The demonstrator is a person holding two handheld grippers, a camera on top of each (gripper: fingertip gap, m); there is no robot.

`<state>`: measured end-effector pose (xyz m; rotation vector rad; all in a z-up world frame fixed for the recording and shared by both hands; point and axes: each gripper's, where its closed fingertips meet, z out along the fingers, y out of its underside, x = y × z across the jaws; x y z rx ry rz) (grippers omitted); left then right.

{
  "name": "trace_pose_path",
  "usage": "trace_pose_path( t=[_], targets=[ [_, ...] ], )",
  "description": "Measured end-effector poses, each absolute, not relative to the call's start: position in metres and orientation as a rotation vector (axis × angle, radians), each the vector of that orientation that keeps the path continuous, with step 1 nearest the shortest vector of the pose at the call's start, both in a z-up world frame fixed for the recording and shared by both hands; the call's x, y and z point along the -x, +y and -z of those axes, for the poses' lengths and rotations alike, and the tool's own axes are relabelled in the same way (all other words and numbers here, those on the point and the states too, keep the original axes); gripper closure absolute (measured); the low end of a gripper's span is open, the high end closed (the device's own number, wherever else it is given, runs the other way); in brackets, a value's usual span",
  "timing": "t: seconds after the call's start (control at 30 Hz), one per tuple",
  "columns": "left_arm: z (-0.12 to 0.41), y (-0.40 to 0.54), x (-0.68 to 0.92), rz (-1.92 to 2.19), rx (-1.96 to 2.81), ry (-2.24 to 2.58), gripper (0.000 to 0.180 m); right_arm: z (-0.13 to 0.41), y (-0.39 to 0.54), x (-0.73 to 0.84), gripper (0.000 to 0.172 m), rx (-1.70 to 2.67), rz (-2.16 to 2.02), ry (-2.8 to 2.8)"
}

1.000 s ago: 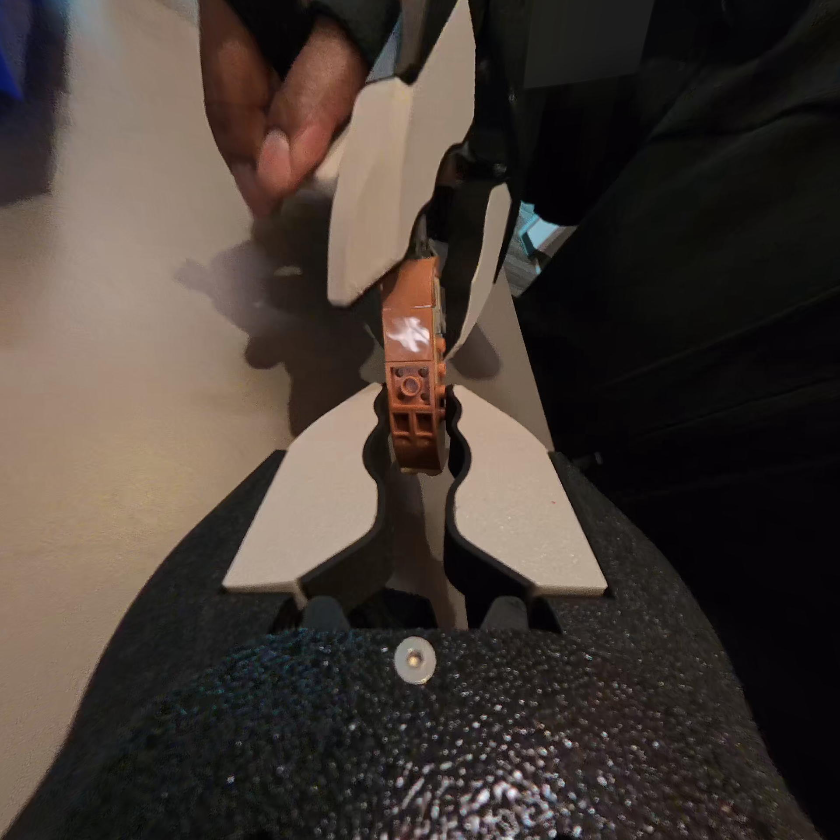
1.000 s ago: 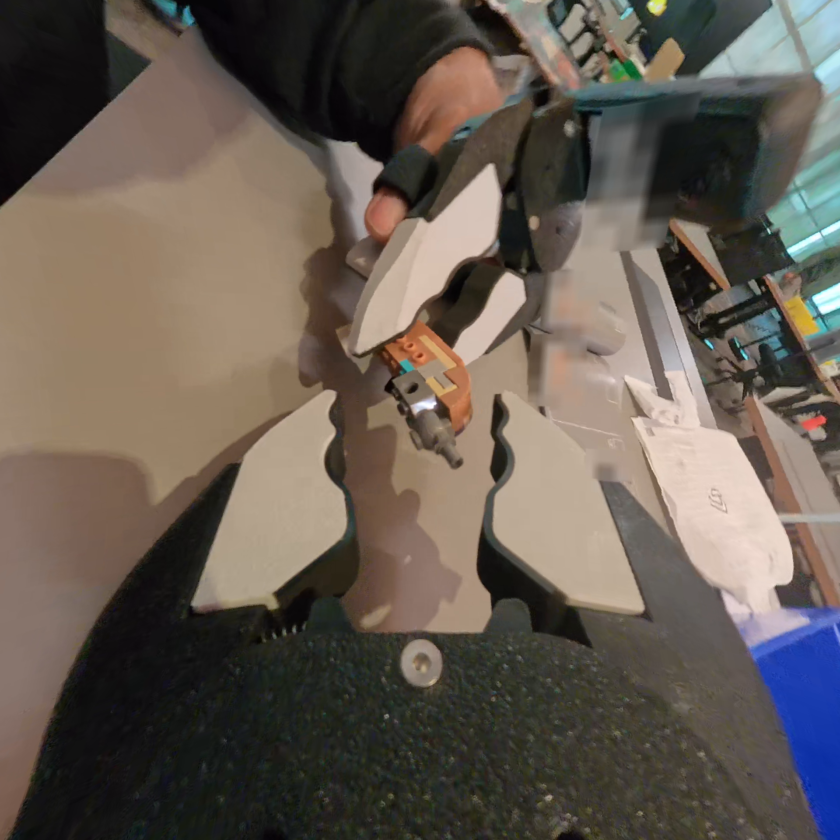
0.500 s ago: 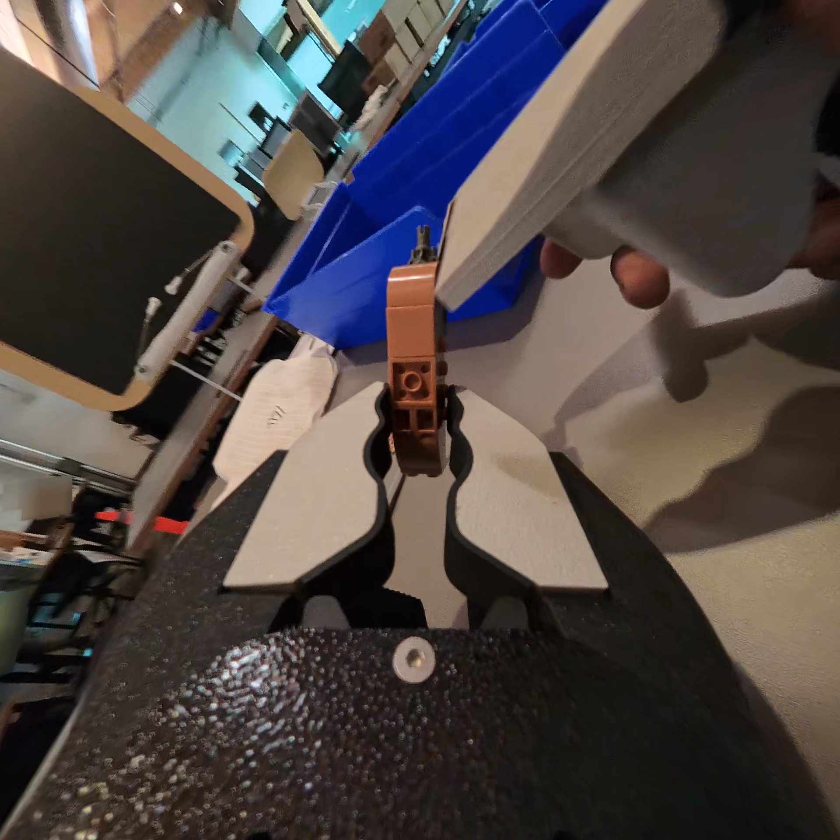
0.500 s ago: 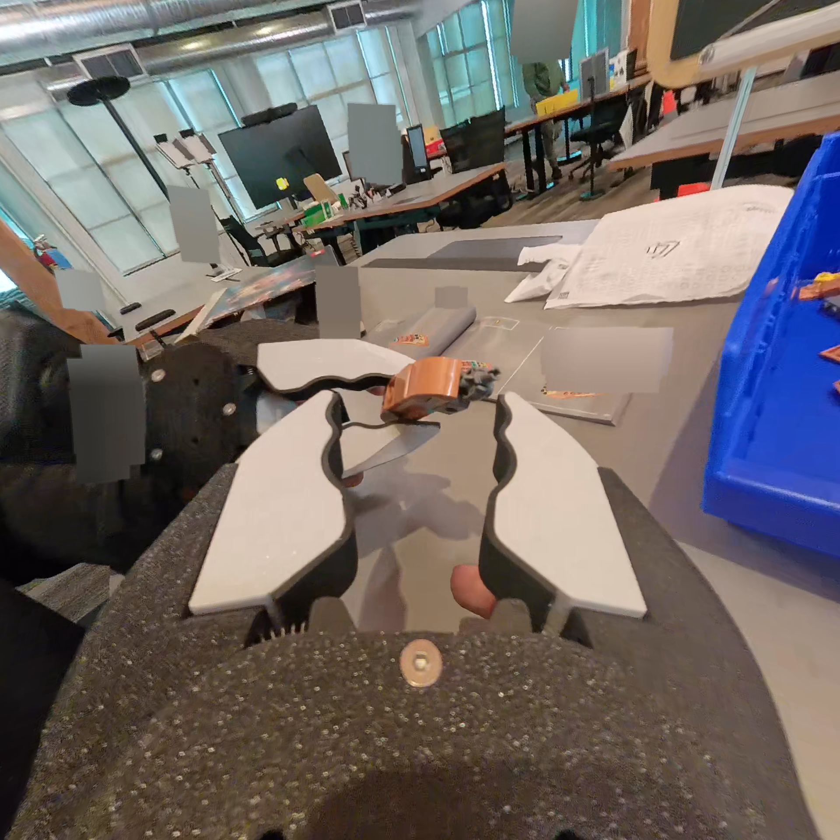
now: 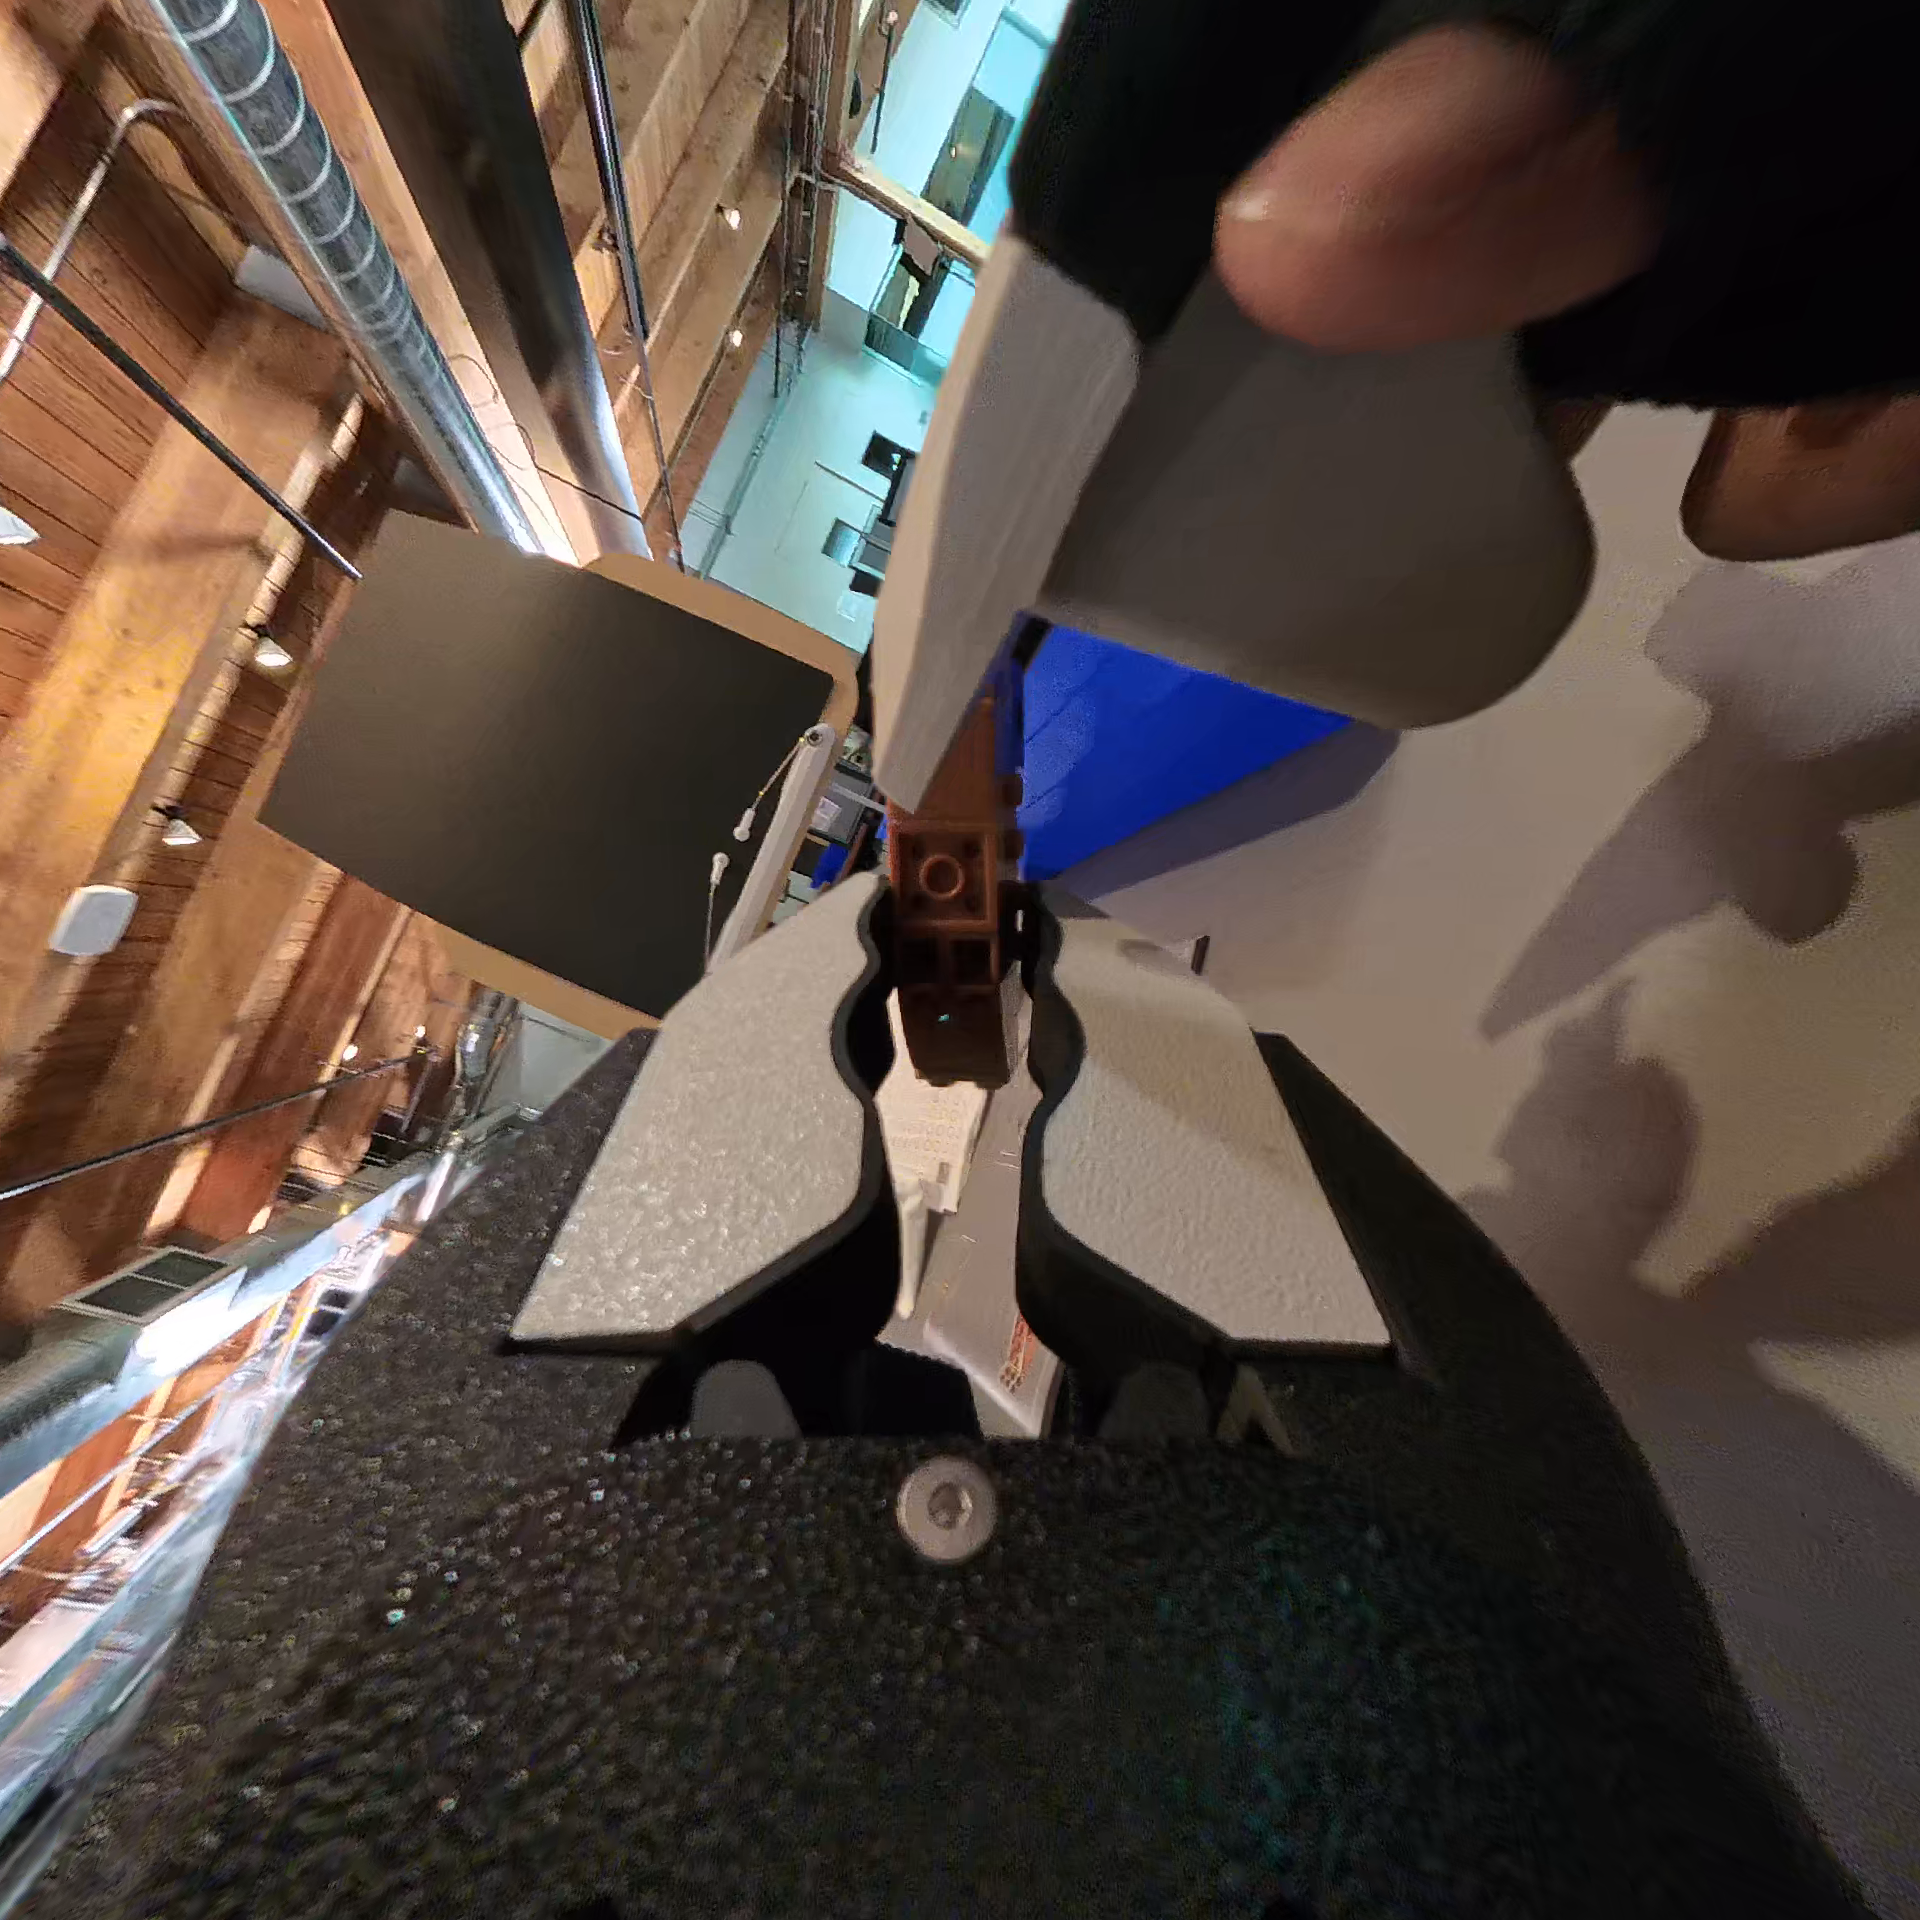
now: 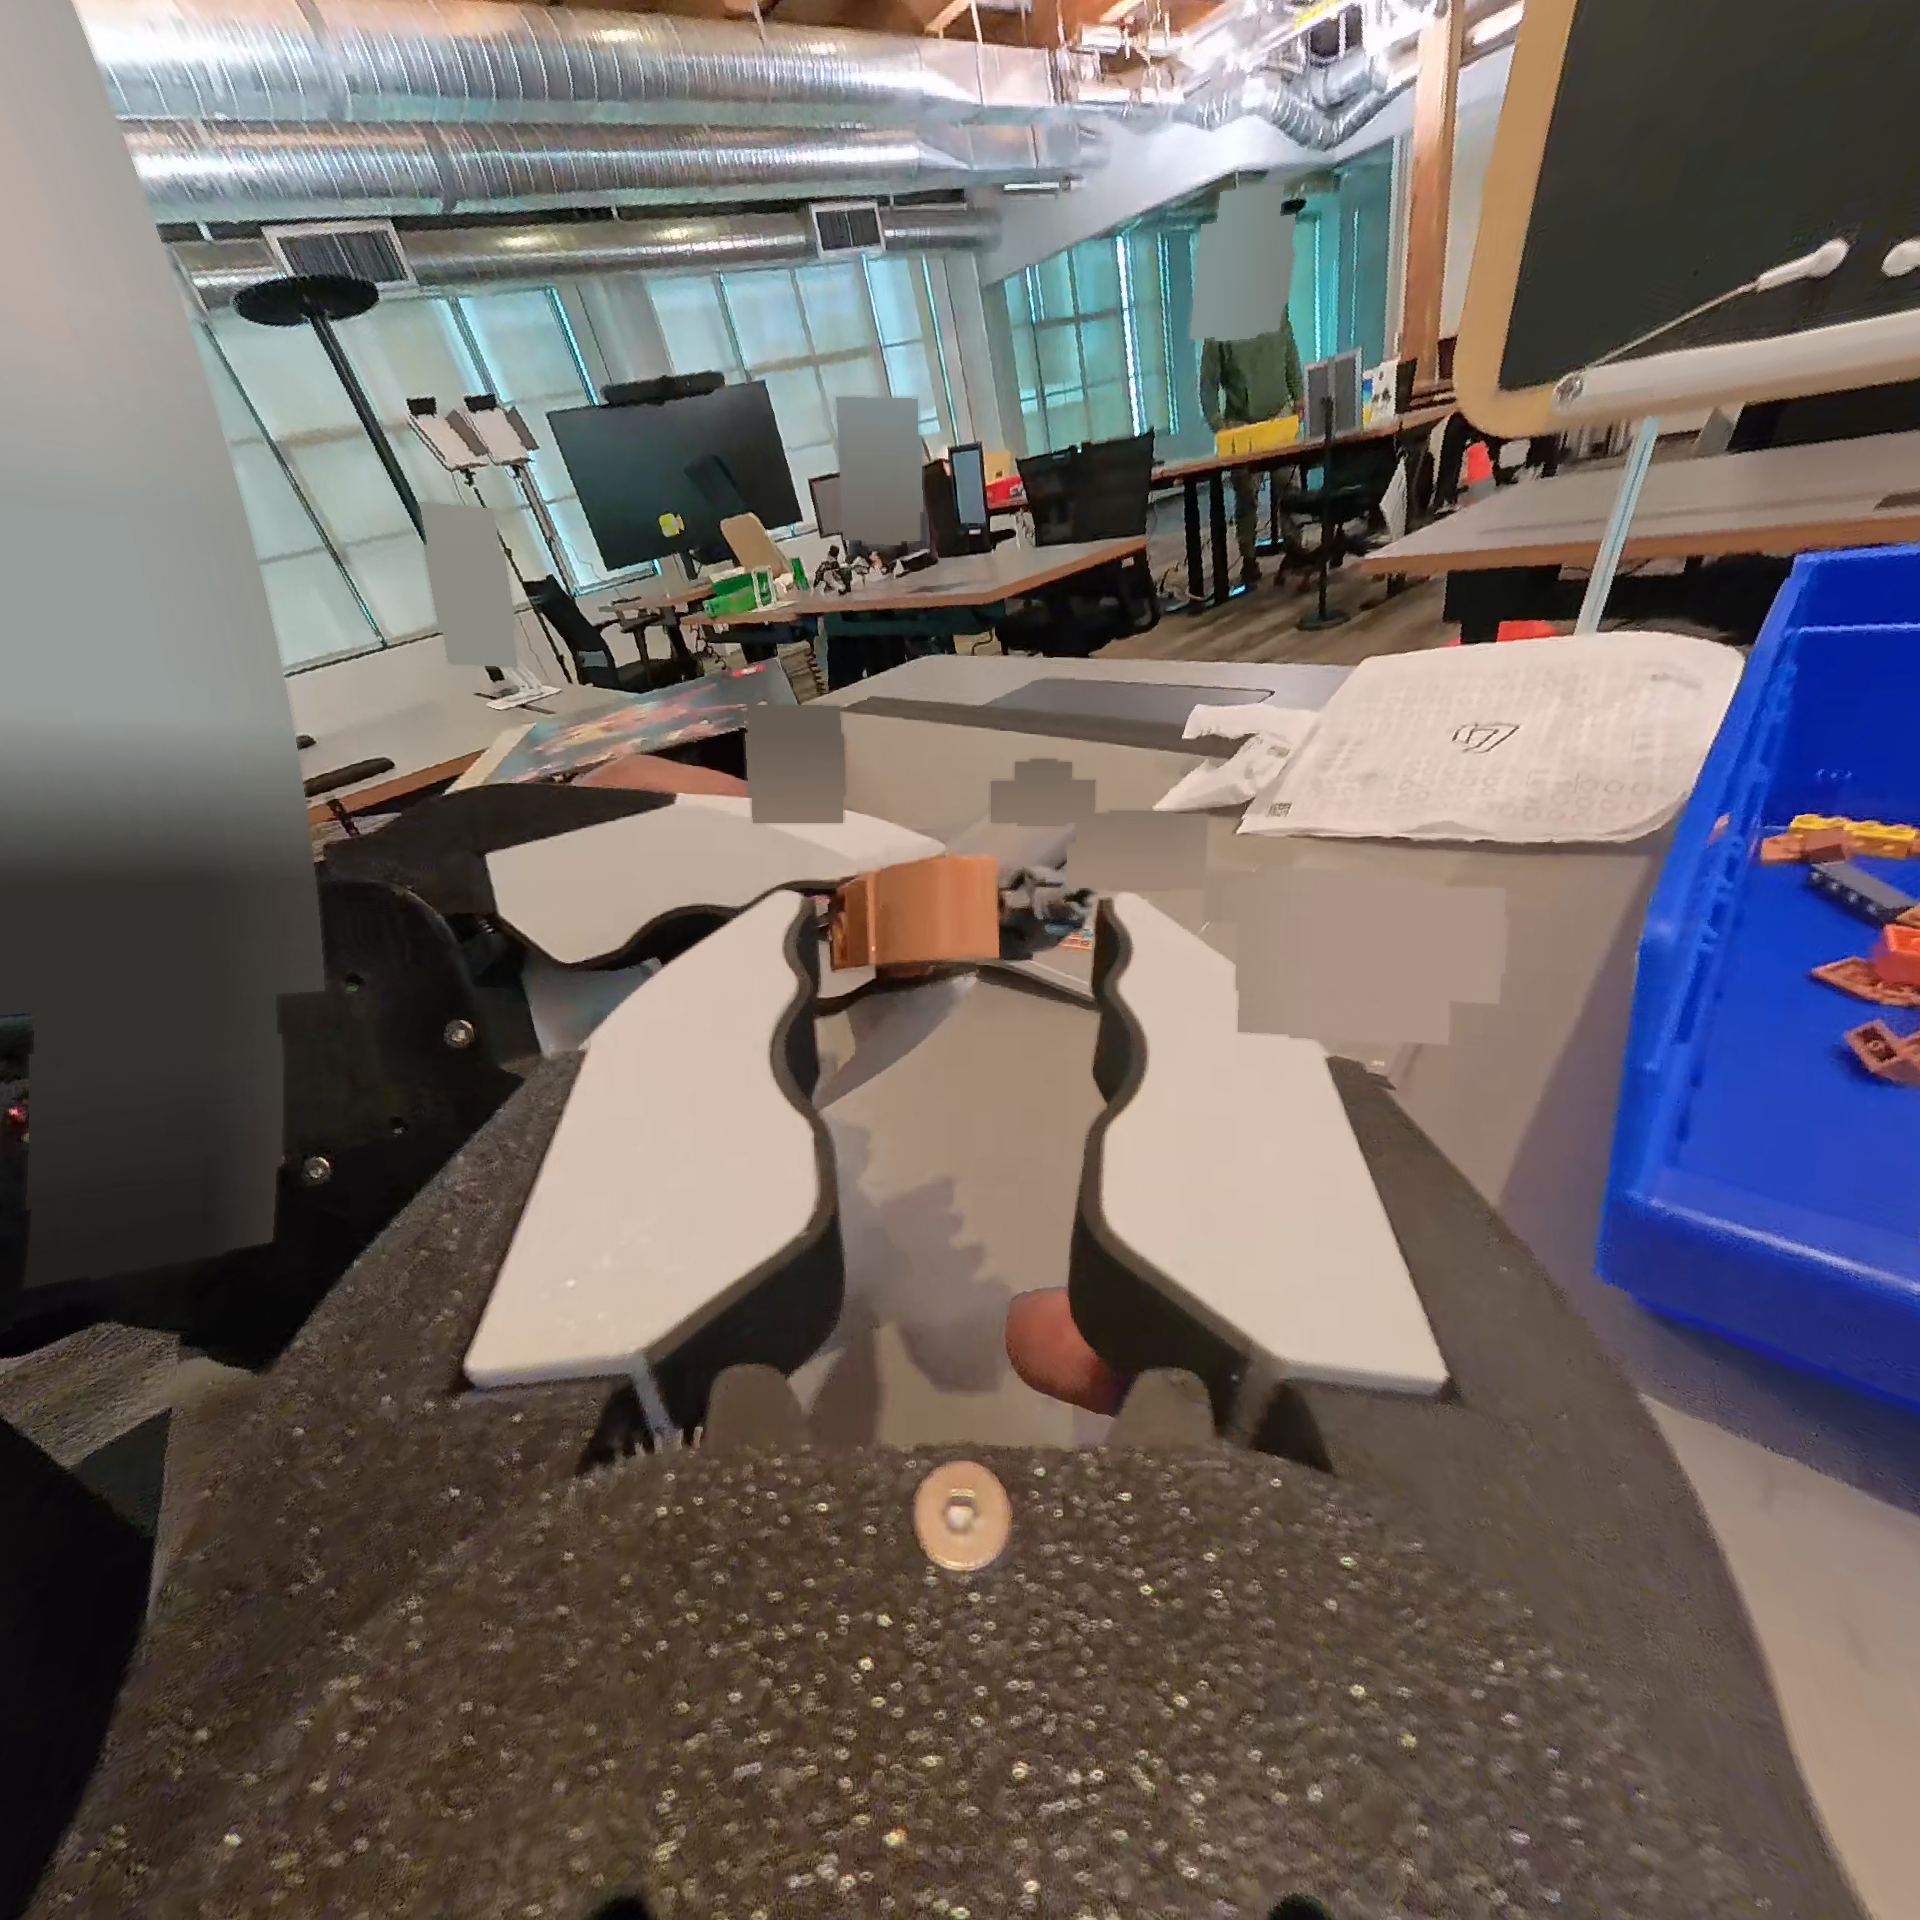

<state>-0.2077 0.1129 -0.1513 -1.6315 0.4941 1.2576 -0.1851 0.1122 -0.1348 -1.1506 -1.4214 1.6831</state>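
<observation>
left gripper [image 5: 951,971] tilted up — clamping brown brick piece [image 5: 951,935]

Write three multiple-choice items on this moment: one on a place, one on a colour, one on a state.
1. Where is the bin in the right wrist view?
A. on the right
B. on the left
C. hanging overhead

2. What colour is the brick piece in the left tool?
A. green
B. brown
C. white

3. How does the right tool stand?
A. shut on a paper sheet
B. open, its fingers apart either side of the piece
C. out of view

Answers:
1 A: the blue bin sits at the right edge, loose bricks inside.
2 B: the piece clamped between the left tool's pads is brown.
3 B: gaps show between its fingers and the piece, which the left tool holds.
</observation>
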Motion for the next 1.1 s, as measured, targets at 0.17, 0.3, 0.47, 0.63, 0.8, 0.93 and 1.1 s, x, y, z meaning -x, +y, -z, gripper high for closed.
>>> trace_pose_path(
  t=[0.17,0.3,0.47,0.63,0.8,0.93,1.1],
  targets=[
    [0.149,0.113,0.205,-1.294,1.609,0.517,0.159,0.133,0.113,0.183,0.131,1.118,-1.686,-1.413],
    [0.145,0.113,0.201,-1.304,1.587,0.528,0.159,0.129,0.111,0.179,0.133,1.05,-1.687,-1.41],
    [0.144,0.112,0.2,-1.307,1.592,0.523,0.159,0.126,0.108,0.176,0.134,0.983,-1.634,-1.404],
    [0.143,0.112,0.198,-1.304,1.6,0.514,0.159,0.124,0.108,0.174,0.135,0.967,-1.635,-1.392],
    [0.145,0.112,0.197,-1.289,1.616,0.516,0.159,0.124,0.108,0.175,0.135,0.972,-1.651,-1.407],
    [0.143,0.111,0.197,-1.302,1.616,0.526,0.159,0.124,0.107,0.174,0.136,0.956,-1.654,-1.413],
    [0.143,0.111,0.195,-1.301,1.618,0.538,0.158,0.123,0.106,0.172,0.137,0.926,-1.654,-1.429]
  ],
)
